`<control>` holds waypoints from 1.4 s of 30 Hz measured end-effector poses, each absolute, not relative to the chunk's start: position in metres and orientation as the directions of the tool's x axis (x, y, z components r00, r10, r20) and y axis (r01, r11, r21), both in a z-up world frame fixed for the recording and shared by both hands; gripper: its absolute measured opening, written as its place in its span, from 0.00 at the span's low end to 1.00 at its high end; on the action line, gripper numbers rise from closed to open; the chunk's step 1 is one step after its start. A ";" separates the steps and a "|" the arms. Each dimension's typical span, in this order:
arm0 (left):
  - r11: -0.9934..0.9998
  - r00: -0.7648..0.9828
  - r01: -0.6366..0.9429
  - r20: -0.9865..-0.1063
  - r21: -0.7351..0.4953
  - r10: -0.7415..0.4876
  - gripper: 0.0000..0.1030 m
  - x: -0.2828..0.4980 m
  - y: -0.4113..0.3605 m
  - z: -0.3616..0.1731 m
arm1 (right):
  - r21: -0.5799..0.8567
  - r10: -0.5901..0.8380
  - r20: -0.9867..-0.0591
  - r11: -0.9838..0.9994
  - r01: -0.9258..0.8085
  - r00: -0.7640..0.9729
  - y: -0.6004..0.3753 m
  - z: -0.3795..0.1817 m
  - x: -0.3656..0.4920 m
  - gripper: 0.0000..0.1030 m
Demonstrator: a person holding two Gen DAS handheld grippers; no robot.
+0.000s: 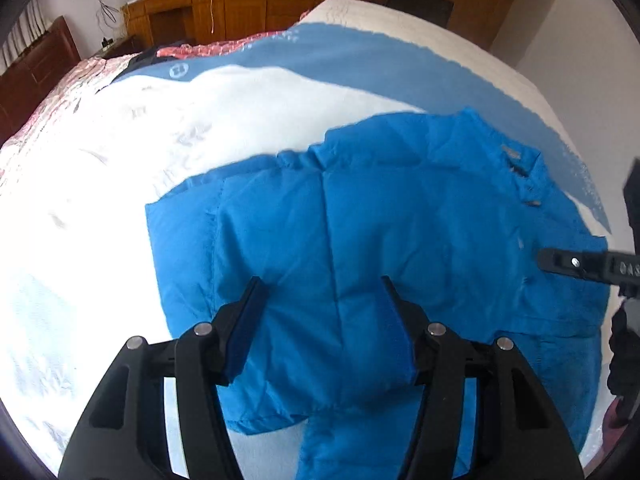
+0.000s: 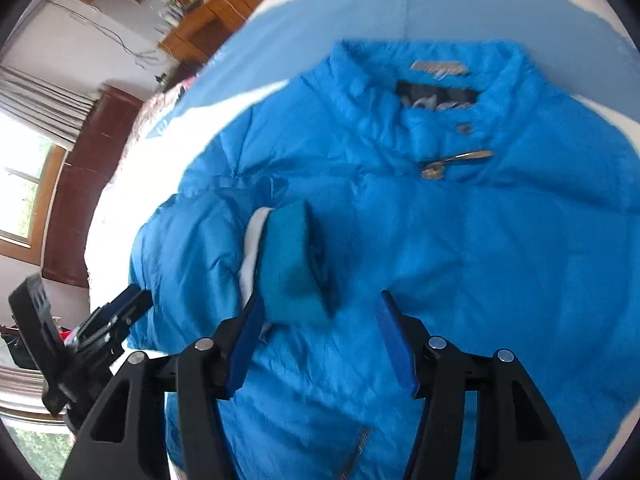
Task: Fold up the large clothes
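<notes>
My left claw (image 1: 320,320) hangs spread over the blue jacket (image 1: 400,220) on the bed (image 1: 80,200), pinching nothing. My right claw (image 2: 320,328) is spread too, the folded sleeve cuff (image 2: 292,256) just beyond it.

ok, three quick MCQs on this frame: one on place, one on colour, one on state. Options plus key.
1. Where does the jacket lie?
A. on the bed
B. on a chair
C. on the floor

2. What colour is the jacket?
A. red
B. bright blue
C. black

3. How does the left hand-held gripper stand?
A. shut on the collar
B. shut on the zipper pull
C. open above the jacket

Key: 1 A, the jacket is spread on the bed cover with bedding around it. 2 B, both views show bright blue fabric. 3 C, the left wrist view shows the jaws apart with fabric visible in the gap and no fold pinched.
</notes>
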State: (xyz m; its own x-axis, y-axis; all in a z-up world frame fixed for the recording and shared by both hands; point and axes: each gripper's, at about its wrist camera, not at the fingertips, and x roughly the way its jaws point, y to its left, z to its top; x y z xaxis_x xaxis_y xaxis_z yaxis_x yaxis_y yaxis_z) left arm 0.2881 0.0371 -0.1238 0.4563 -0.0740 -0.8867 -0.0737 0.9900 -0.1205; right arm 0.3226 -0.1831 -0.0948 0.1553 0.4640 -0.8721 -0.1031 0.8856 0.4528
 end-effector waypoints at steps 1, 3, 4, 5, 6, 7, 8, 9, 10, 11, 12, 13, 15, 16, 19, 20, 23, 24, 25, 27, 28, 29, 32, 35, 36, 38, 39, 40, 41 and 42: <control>0.991 0.455 -0.072 -0.888 -0.116 -0.070 0.55 0.288 0.035 -0.125 | 0.455 0.467 -0.872 0.884 -0.108 0.145 -0.177 -0.099 0.326 0.58; 0.992 0.456 -0.073 -0.888 -0.107 -0.062 0.55 0.288 0.033 -0.127 | 0.428 0.445 -0.883 0.894 -0.133 0.149 -0.169 -0.102 0.329 0.48; 0.991 0.454 -0.073 -0.889 -0.108 -0.064 0.55 0.287 0.032 -0.126 | 0.420 0.440 -0.885 0.895 -0.152 0.150 -0.165 -0.102 0.329 0.35; 0.991 0.453 -0.074 -0.890 -0.107 -0.062 0.55 0.287 0.030 -0.125 | 0.423 0.447 -0.882 0.890 -0.166 0.148 -0.162 -0.100 0.329 0.20; 0.992 0.451 -0.075 -0.891 -0.103 -0.059 0.55 0.288 0.028 -0.125 | 0.429 0.455 -0.878 0.886 -0.177 0.150 -0.161 -0.097 0.328 0.15; 0.992 0.450 -0.076 -0.891 -0.101 -0.057 0.55 0.286 0.034 -0.125 | 0.424 0.454 -0.877 0.886 -0.188 0.159 -0.161 -0.093 0.326 0.14; 0.992 0.450 -0.074 -0.891 -0.103 -0.059 0.55 0.286 0.033 -0.122 | 0.416 0.448 -0.878 0.888 -0.195 0.171 -0.162 -0.090 0.325 0.13; 0.991 0.455 -0.070 -0.888 -0.112 -0.068 0.55 0.284 0.032 -0.118 | 0.408 0.445 -0.875 0.890 -0.202 0.190 -0.166 -0.084 0.322 0.13; 0.991 0.462 -0.069 -0.884 -0.116 -0.071 0.55 0.285 0.034 -0.113 | 0.409 0.447 -0.870 0.890 -0.202 0.210 -0.172 -0.076 0.319 0.13; 0.991 0.470 -0.068 -0.880 -0.113 -0.068 0.55 0.287 0.032 -0.110 | 0.409 0.447 -0.864 0.891 -0.196 0.230 -0.180 -0.068 0.317 0.13; 0.992 0.482 -0.061 -0.874 -0.106 -0.064 0.55 0.286 0.029 -0.105 | 0.407 0.445 -0.860 0.893 -0.190 0.249 -0.188 -0.061 0.315 0.13; 0.993 0.491 -0.056 -0.868 -0.108 -0.067 0.55 0.286 0.028 -0.101 | 0.406 0.442 -0.854 0.896 -0.181 0.274 -0.199 -0.052 0.312 0.13; 0.992 0.508 -0.048 -0.858 -0.116 -0.076 0.55 0.287 0.023 -0.093 | 0.402 0.432 -0.847 0.902 -0.156 0.311 -0.220 -0.040 0.307 0.13; 0.992 0.519 -0.042 -0.851 -0.121 -0.082 0.55 0.288 0.020 -0.089 | 0.399 0.423 -0.844 0.906 -0.141 0.329 -0.231 -0.035 0.304 0.13; 0.992 0.536 -0.011 -0.838 -0.128 -0.102 0.55 0.292 0.007 -0.082 | 0.361 0.356 -0.851 0.930 -0.061 0.386 -0.277 -0.021 0.294 0.13; 0.992 0.537 0.002 -0.837 -0.123 -0.105 0.55 0.293 0.001 -0.082 | 0.342 0.326 -0.856 0.939 -0.033 0.402 -0.293 -0.019 0.289 0.13; 0.994 0.533 0.033 -0.839 -0.103 -0.104 0.55 0.298 -0.016 -0.085 | 0.279 0.227 -0.877 0.958 0.065 0.424 -0.342 -0.020 0.274 0.13; 0.994 0.528 0.041 -0.842 -0.103 -0.109 0.55 0.300 -0.021 -0.087 | 0.272 0.210 -0.880 0.958 0.089 0.426 -0.352 -0.022 0.271 0.13; 0.993 0.518 0.047 -0.848 -0.108 -0.116 0.55 0.303 -0.027 -0.092 | 0.274 0.201 -0.882 0.954 0.118 0.425 -0.365 -0.025 0.266 0.13; 0.992 0.496 0.056 -0.859 -0.111 -0.124 0.55 0.309 -0.035 -0.101 | 0.308 0.216 -0.882 0.937 0.167 0.418 -0.388 -0.036 0.258 0.13; 0.992 0.489 0.061 -0.864 -0.107 -0.123 0.55 0.311 -0.039 -0.104 | 0.318 0.220 -0.885 0.929 0.188 0.410 -0.396 -0.043 0.254 0.13; 0.993 0.481 0.066 -0.869 -0.099 -0.118 0.55 0.313 -0.042 -0.109 | 0.316 0.217 -0.892 0.927 0.203 0.398 -0.400 -0.051 0.250 0.13; 0.996 0.457 0.079 -0.886 -0.048 -0.079 0.55 0.321 -0.052 -0.125 | 0.311 0.218 -0.910 0.921 0.233 0.352 -0.402 -0.077 0.247 0.13; 0.996 0.447 0.087 -0.892 -0.036 -0.071 0.57 0.323 -0.052 -0.137 | 0.308 0.220 -0.918 0.920 0.243 0.330 -0.399 -0.093 0.247 0.13; 0.995 0.445 0.093 -0.893 -0.033 -0.071 0.57 0.324 -0.052 -0.139 | 0.305 0.220 -0.921 0.921 0.242 0.322 -0.396 -0.095 0.247 0.13; 0.995 0.440 0.096 -0.895 -0.032 -0.072 0.57 0.324 -0.051 -0.137 | 0.286 0.204 -0.927 0.927 0.242 0.314 -0.393 -0.091 0.246 0.15; 0.995 0.433 0.096 -0.899 -0.031 -0.070 0.57 0.324 -0.050 -0.133 | 0.271 0.186 -0.929 0.931 0.246 0.321 -0.392 -0.087 0.243 0.16; 0.996 0.432 0.091 -0.900 -0.026 -0.063 0.56 0.323 -0.050 -0.128 | 0.243 0.150 -0.929 0.936 0.253 0.337 -0.391 -0.078 0.241 0.21; 0.996 0.444 0.082 -0.894 -0.025 -0.059 0.56 0.320 -0.049 -0.120 | 0.215 0.114 -0.928 0.942 0.259 0.355 -0.392 -0.071 0.240 0.23; 0.996 0.460 0.080 -0.886 -0.029 -0.063 0.56 0.317 -0.050 -0.113 | 0.180 0.064 -0.917 0.947 0.265 0.395 -0.389 -0.056 0.236 0.25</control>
